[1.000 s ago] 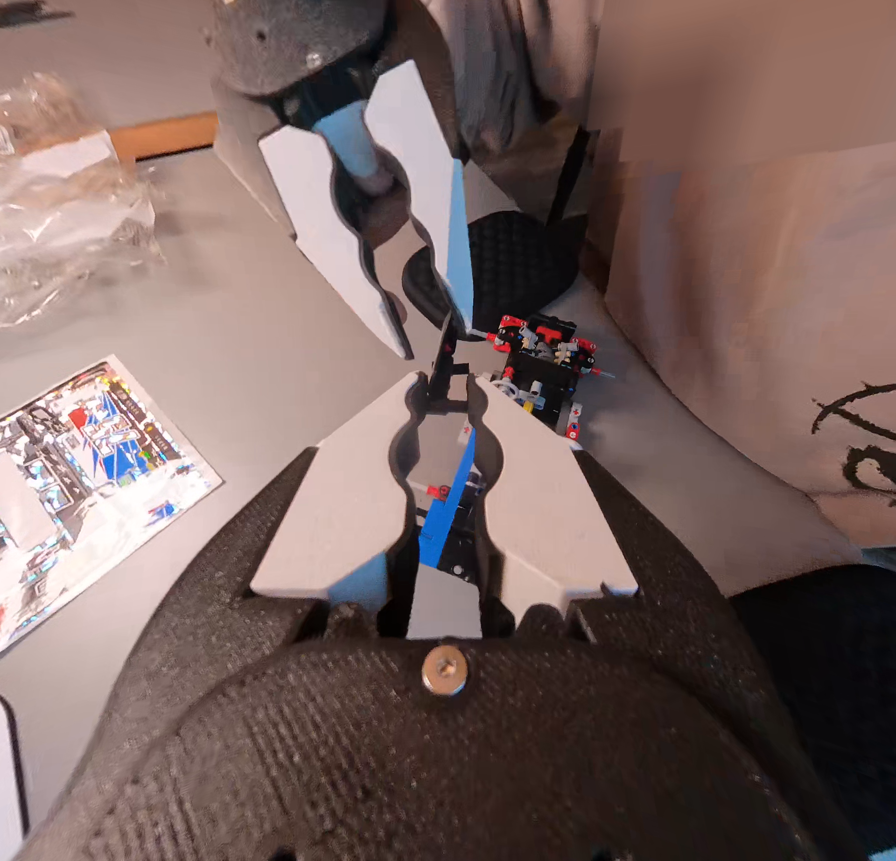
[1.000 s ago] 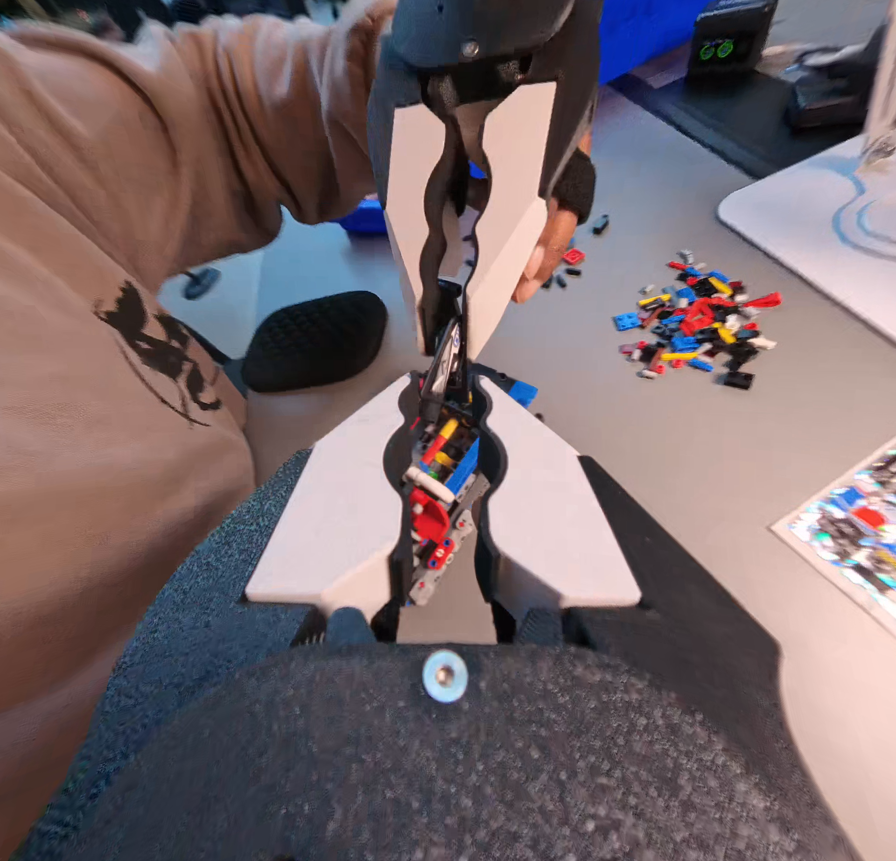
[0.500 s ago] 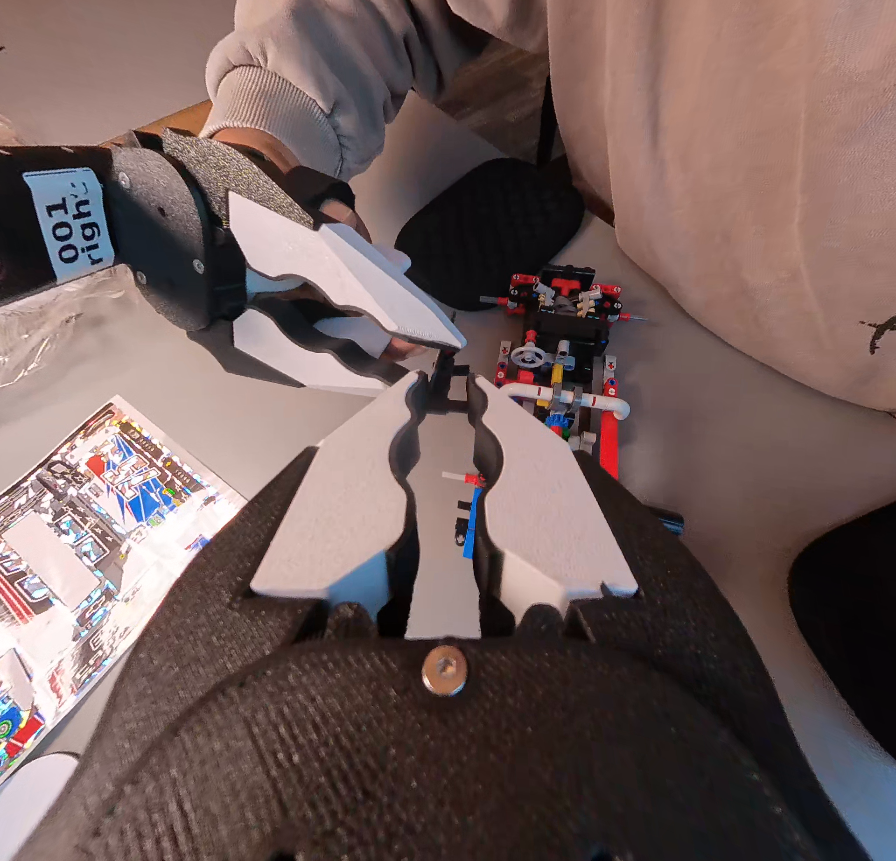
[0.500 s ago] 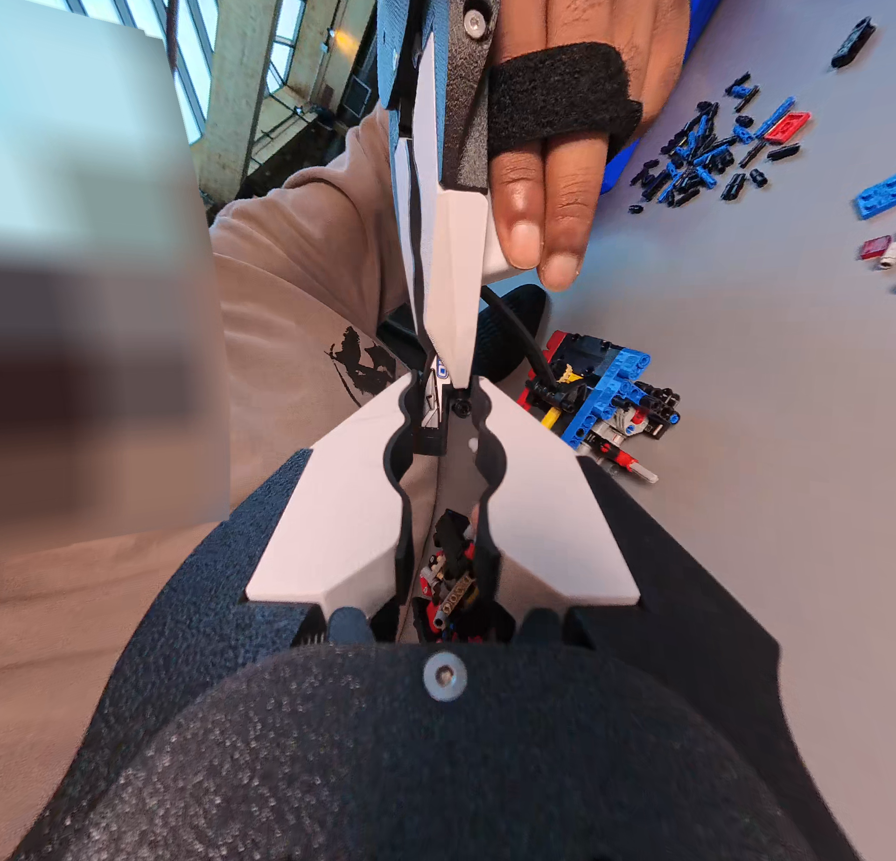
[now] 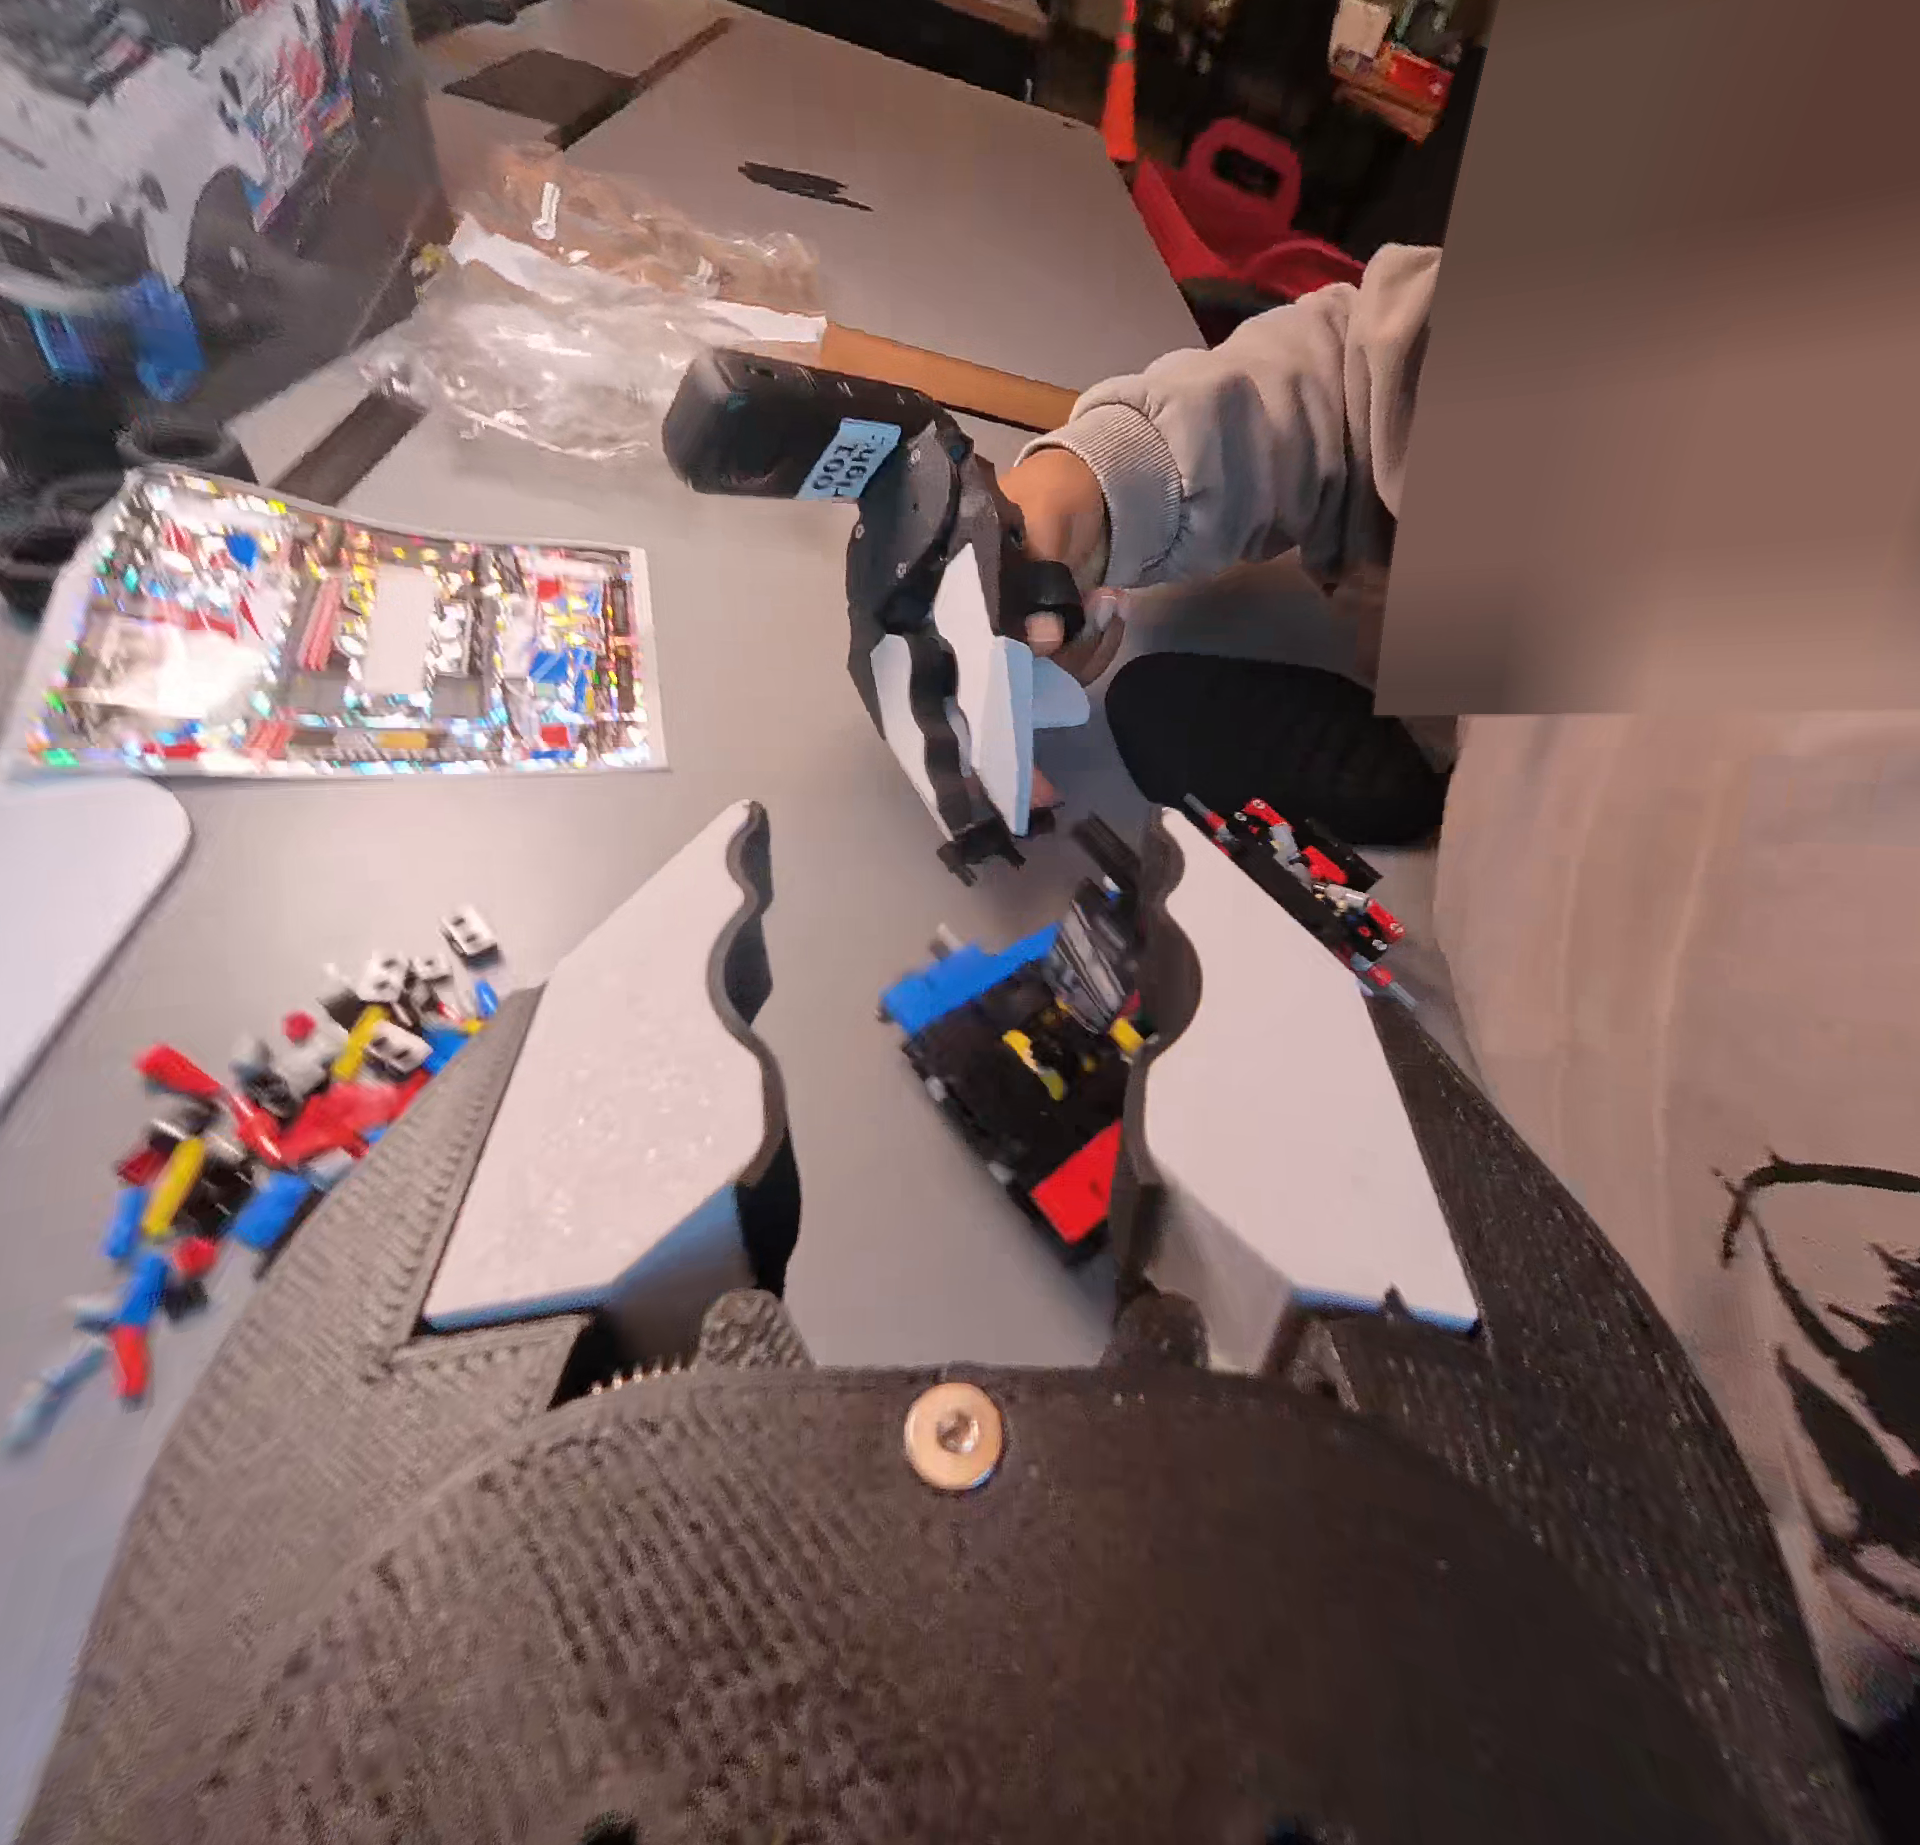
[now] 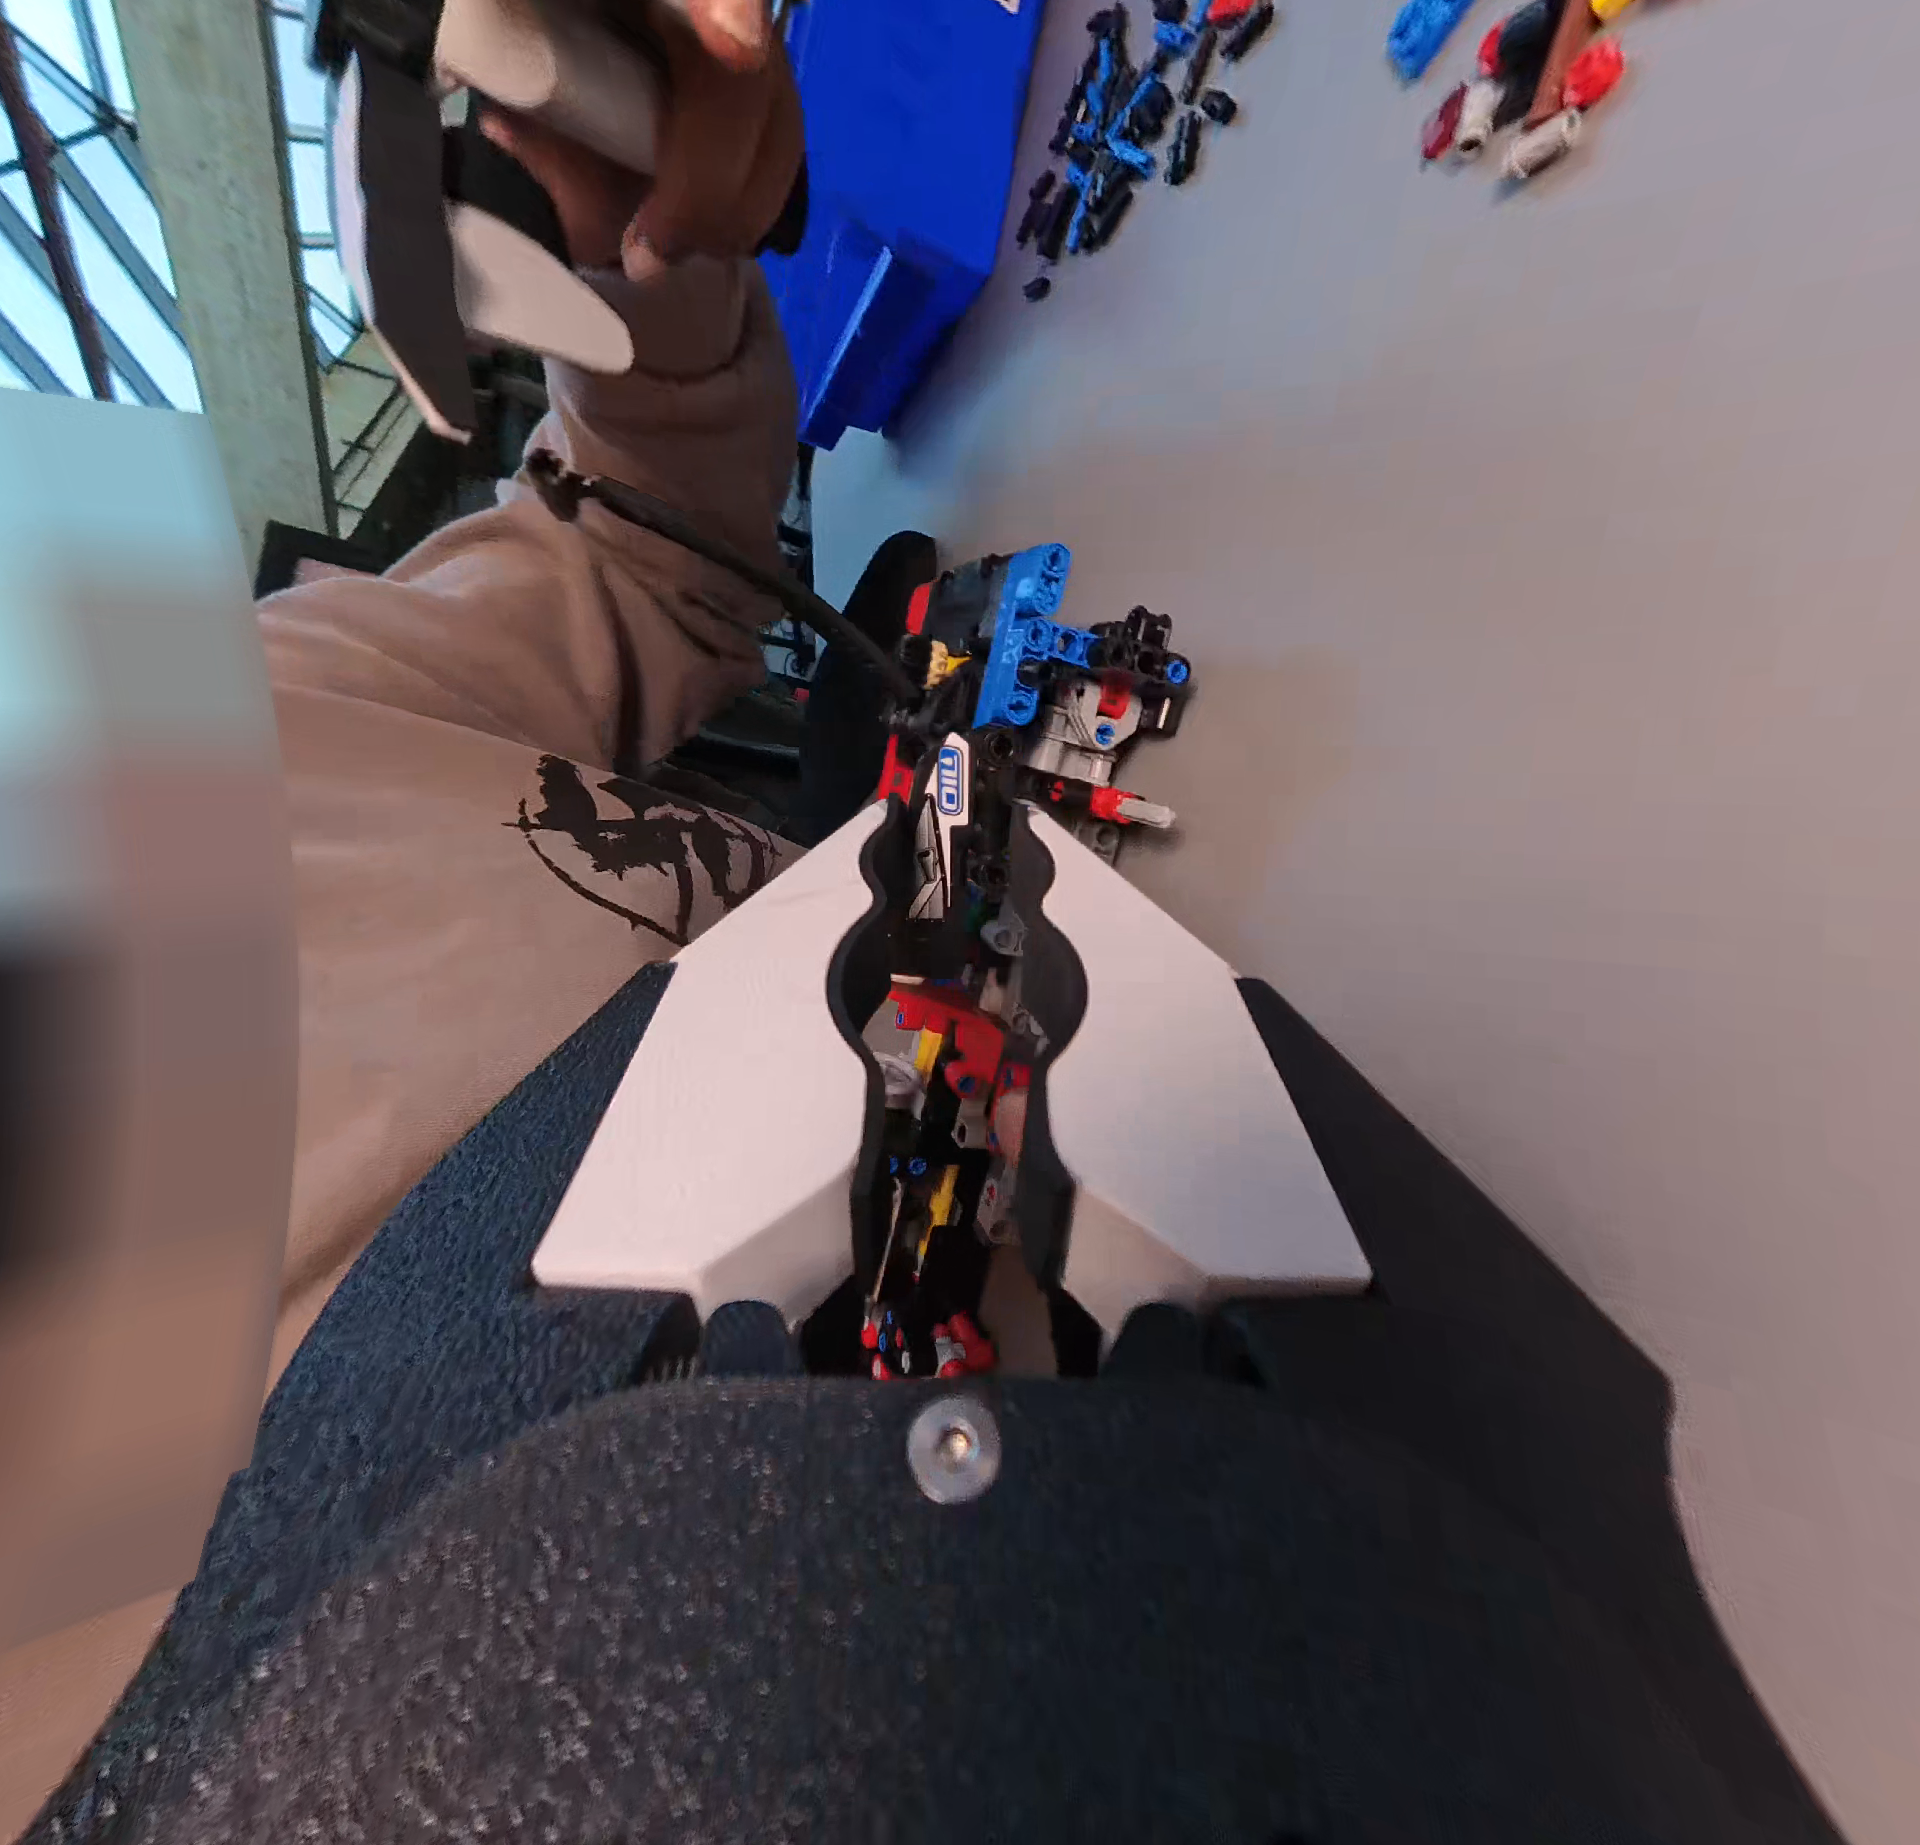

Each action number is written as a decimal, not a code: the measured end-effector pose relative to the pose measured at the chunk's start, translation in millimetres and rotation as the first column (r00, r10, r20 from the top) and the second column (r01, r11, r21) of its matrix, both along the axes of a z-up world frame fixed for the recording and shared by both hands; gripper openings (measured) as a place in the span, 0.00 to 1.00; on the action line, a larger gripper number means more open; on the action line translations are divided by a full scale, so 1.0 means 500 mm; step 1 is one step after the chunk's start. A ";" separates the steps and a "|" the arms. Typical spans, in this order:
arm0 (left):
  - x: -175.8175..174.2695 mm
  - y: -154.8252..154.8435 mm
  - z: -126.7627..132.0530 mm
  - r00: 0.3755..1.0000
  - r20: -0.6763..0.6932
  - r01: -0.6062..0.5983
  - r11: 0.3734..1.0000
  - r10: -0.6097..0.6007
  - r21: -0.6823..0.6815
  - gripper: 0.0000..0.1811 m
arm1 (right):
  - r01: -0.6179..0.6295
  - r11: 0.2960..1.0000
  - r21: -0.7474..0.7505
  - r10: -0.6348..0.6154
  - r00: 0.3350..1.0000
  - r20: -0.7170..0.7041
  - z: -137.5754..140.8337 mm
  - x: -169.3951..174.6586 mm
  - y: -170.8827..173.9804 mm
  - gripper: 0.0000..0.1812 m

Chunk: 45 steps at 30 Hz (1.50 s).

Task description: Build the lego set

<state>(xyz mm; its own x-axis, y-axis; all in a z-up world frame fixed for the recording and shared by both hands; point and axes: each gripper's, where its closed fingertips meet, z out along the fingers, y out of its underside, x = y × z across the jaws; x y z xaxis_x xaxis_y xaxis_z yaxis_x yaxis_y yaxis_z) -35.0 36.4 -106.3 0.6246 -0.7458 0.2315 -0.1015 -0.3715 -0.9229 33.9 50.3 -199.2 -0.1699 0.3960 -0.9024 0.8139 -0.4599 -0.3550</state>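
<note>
**Desk:** What are the two tools doing?

**Photographer:** The left tool (image 5: 961, 827) hangs above the bench (image 5: 748, 652) with its jaws spread wide and nothing between them. The right tool (image 6: 956, 816) is pinched tight on a small black piece (image 5: 977, 848), which it holds just past the left tool's fingertips.

**Desk:** And where is the lego set?

**Photographer:** The part-built model (image 5: 1018, 1057), black with blue, yellow and red parts, lies on the bench under the left tool's open gap, close to its right finger and untouched by either finger. In the right wrist view, the model runs lengthwise behind the narrow slot between that tool's fingers, and its blue end (image 6: 1023, 632) shows beyond their tips.

**Desk:** What else is there?

**Photographer:** A pile of loose pieces (image 5: 260, 1099) lies to the left of the left tool. A shiny printed sheet (image 5: 343, 632) lies farther ahead on that side, with a crumpled clear bag (image 5: 582, 361) beyond it.
</note>
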 end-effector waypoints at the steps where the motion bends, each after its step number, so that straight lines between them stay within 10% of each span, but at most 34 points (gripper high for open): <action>1: 0.006 -0.027 -0.019 0.999 0.022 -0.034 0.999 0.034 -0.036 0.42 | 0.002 1.000 -0.008 -0.002 1.000 0.024 -0.011 0.000 -0.007 0.09; 12: 0.031 -0.112 0.011 0.938 0.186 -0.305 0.952 0.293 0.038 0.45 | -0.030 0.997 -0.077 0.034 0.998 0.051 -0.024 -0.004 -0.040 0.09; 19: 0.062 -0.086 -0.172 0.876 -0.137 -0.482 0.854 0.463 -0.195 0.44 | -0.071 0.992 -0.106 0.075 0.996 0.042 -0.032 -0.007 -0.063 0.09; 45: 0.089 -0.044 -0.241 0.870 -0.335 -0.449 0.863 0.363 -0.231 0.32 | -0.130 0.987 -0.092 0.136 0.988 0.067 -0.030 -0.005 -0.066 0.09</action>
<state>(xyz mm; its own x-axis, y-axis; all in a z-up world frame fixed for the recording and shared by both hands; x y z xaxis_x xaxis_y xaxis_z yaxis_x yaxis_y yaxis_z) 9.5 14.6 -227.0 0.9255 -0.3361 0.1746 -0.1111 -0.6816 -0.7233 31.5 17.3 -214.2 -0.1478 0.2938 -0.9444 0.8922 -0.3724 -0.2555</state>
